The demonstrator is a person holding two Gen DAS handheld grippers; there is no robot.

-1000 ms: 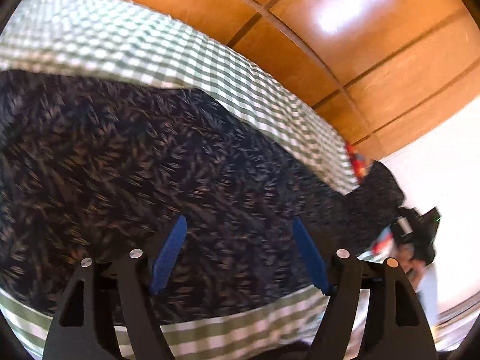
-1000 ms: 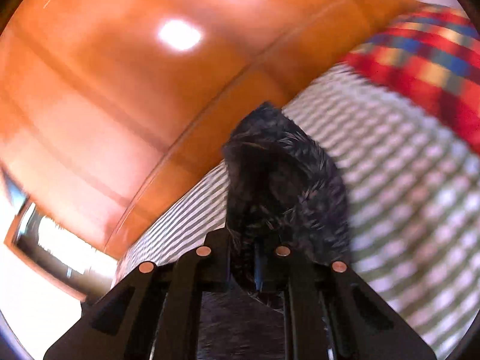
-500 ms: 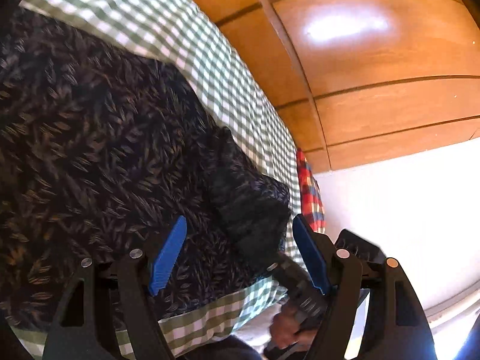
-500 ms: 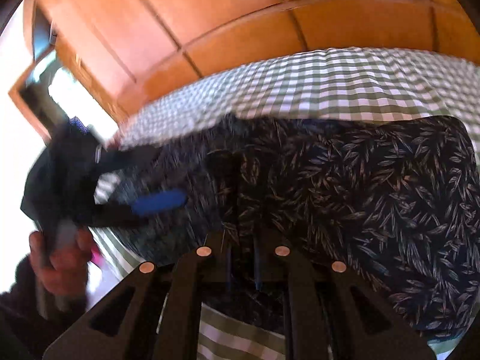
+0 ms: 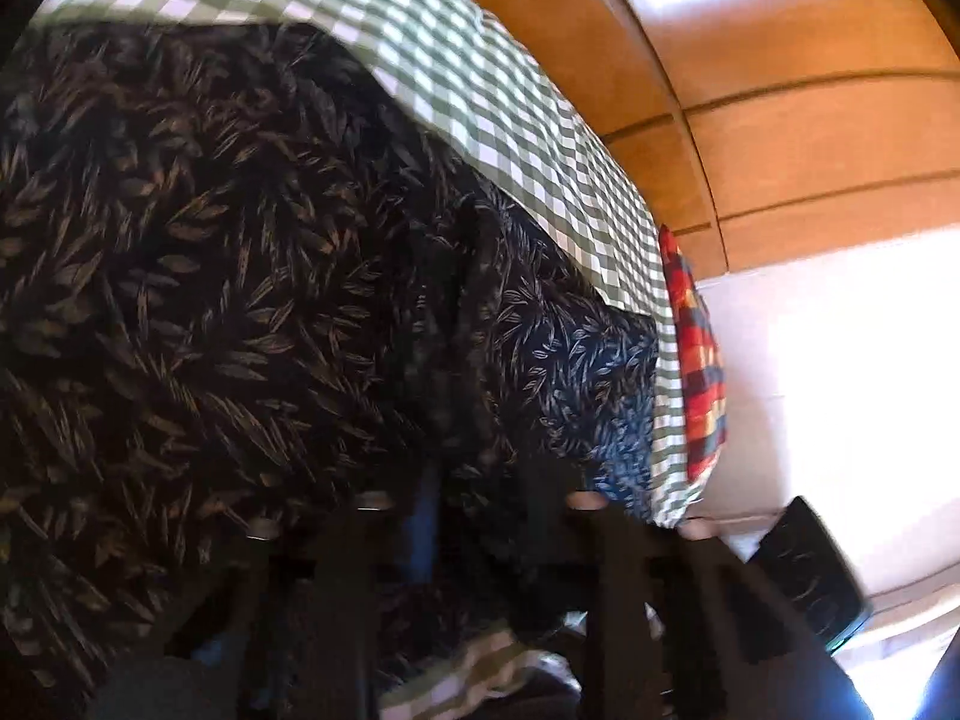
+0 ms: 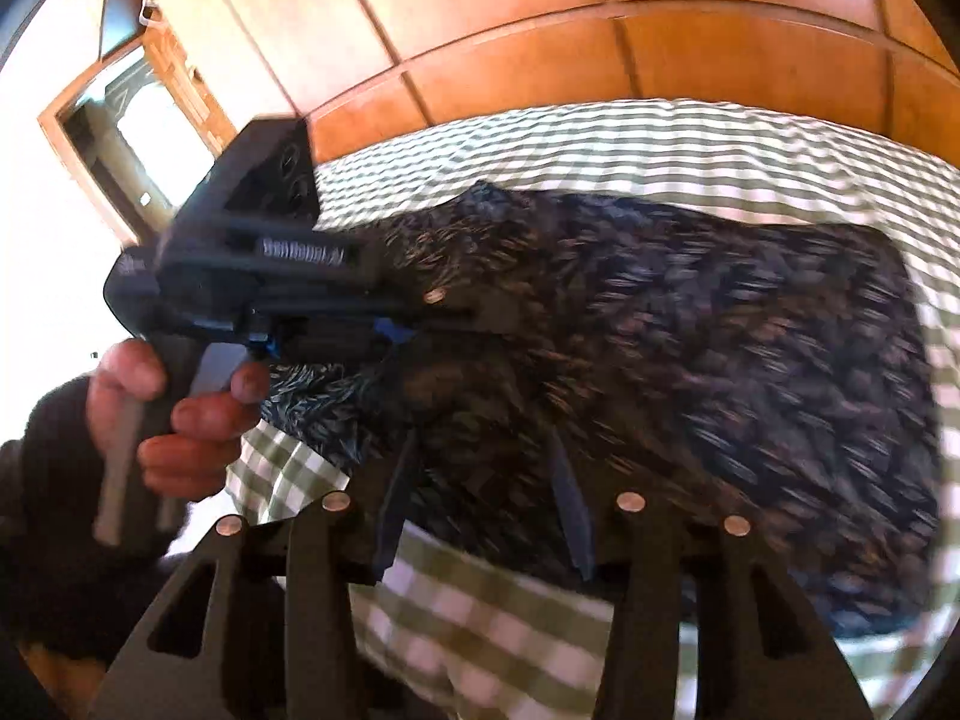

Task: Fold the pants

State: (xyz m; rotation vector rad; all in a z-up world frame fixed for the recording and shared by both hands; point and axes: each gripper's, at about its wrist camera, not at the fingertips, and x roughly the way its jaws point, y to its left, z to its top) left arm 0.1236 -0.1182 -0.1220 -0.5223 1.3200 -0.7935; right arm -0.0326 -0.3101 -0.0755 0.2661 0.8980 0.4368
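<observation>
Dark leaf-print pants [image 5: 210, 270] lie spread on a green checked sheet [image 5: 510, 90]. In the left wrist view my left gripper [image 5: 480, 492] is low at their near edge. Its jaws are closing, and a bunch of the dark fabric is pinched between them. The right wrist view shows the same left gripper [image 6: 456, 324] from the side, biting the left edge of the pants [image 6: 720, 360], with a person's hand [image 6: 180, 414] on its handle. My right gripper [image 6: 483, 444] hovers over the near edge. Its jaws are opening, and its blue pads stand apart from the cloth.
A red plaid cloth [image 5: 696, 372] lies at the far right end of the sheet. Orange wooden panelling [image 6: 600, 30] rises behind the bed. A bright doorway [image 6: 138, 120] is at the left. The checked sheet [image 6: 510, 630] drops over the near edge.
My left gripper went from wide open to closed on the pants' edge. The right gripper, earlier shut on a fold of the pants, has let it go and parted its jaws.
</observation>
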